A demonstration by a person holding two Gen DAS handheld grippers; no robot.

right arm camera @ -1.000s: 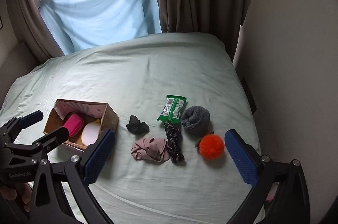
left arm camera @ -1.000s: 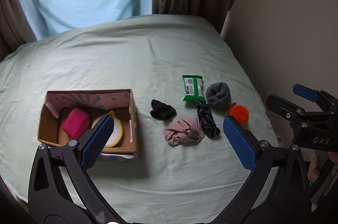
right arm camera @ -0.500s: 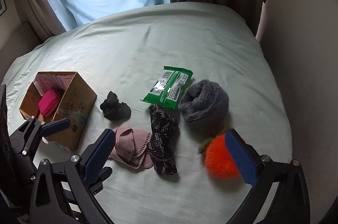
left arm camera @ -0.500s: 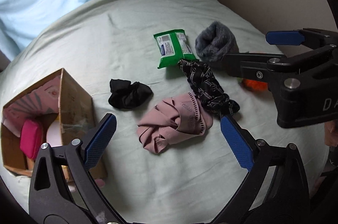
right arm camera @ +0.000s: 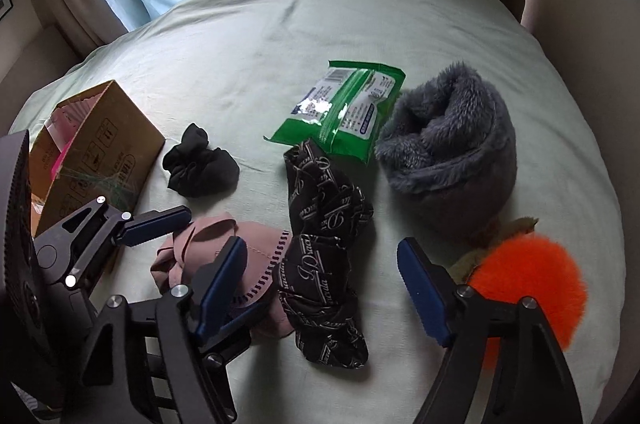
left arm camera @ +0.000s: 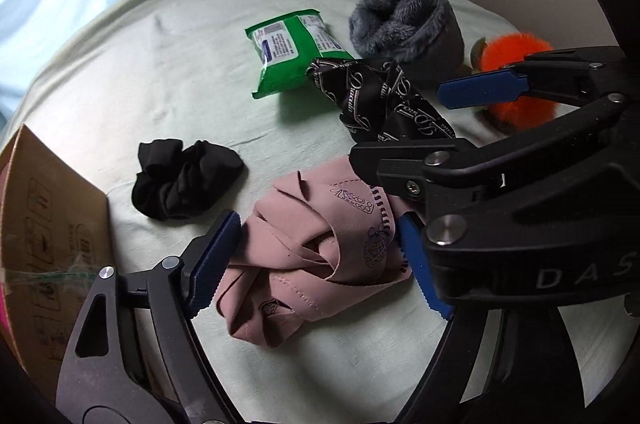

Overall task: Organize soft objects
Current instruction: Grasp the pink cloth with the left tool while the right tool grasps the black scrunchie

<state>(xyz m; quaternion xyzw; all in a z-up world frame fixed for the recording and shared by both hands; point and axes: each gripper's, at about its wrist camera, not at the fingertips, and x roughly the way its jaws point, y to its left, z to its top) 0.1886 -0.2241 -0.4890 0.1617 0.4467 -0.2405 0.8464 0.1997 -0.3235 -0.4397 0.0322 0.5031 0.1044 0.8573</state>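
Note:
A crumpled pink cloth (left arm camera: 316, 256) lies on the bed between the fingers of my open left gripper (left arm camera: 320, 260), one blue pad on each side of it. It also shows in the right wrist view (right arm camera: 224, 256). My open right gripper (right arm camera: 324, 292) straddles a black patterned scarf (right arm camera: 328, 252), which the left wrist view (left arm camera: 380, 100) shows too. A black scrunchie-like cloth (left arm camera: 184, 180), a green wipes pack (left arm camera: 288, 52), a grey fuzzy sock roll (left arm camera: 404, 20) and an orange pom-pom (right arm camera: 528, 292) lie around them. The right gripper crosses the left wrist view above the pink cloth.
A cardboard box (right arm camera: 100, 156) holding a pink item stands at the left on the pale green bed sheet (right arm camera: 320, 24). Brown curtains and a light blue sheet hang behind the bed. A wall lies to the right.
Both grippers have come down and forward toward the pile. The left now brackets the pink cloth and the right brackets the black scarf. Both stay open.

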